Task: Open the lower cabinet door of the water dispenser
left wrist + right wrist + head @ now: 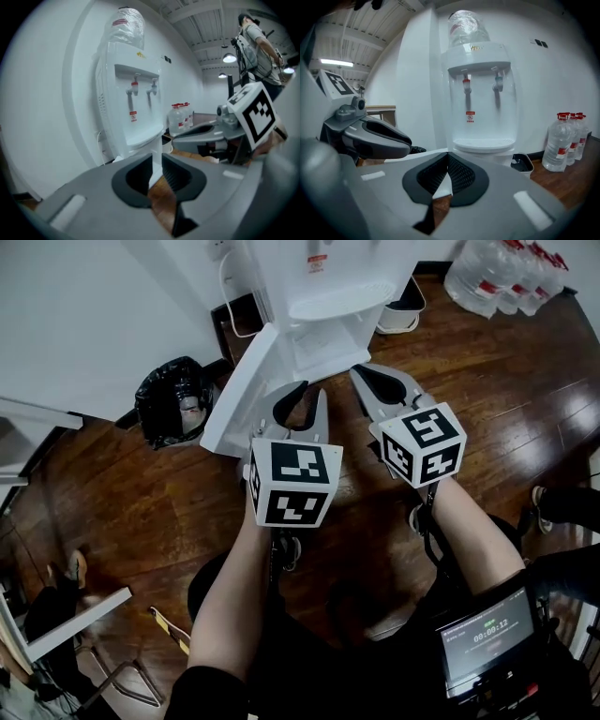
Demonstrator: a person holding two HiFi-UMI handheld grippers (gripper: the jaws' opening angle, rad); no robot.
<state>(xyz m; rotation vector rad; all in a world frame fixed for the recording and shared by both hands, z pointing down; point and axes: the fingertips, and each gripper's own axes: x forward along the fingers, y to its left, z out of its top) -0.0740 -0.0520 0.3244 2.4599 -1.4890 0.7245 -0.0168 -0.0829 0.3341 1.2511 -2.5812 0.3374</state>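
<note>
As only its own view shows, left hand-held gripper (157, 163) pinches door (239, 395); right (447, 159) closed.

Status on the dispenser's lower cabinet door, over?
Grippers: left tongs clamped on lower cabinet door edge; right tongs shut, empty. Door stands wide open. Black bin bag close beside it.

Dark wooden floor (141, 512), white wall (84, 315)
</note>
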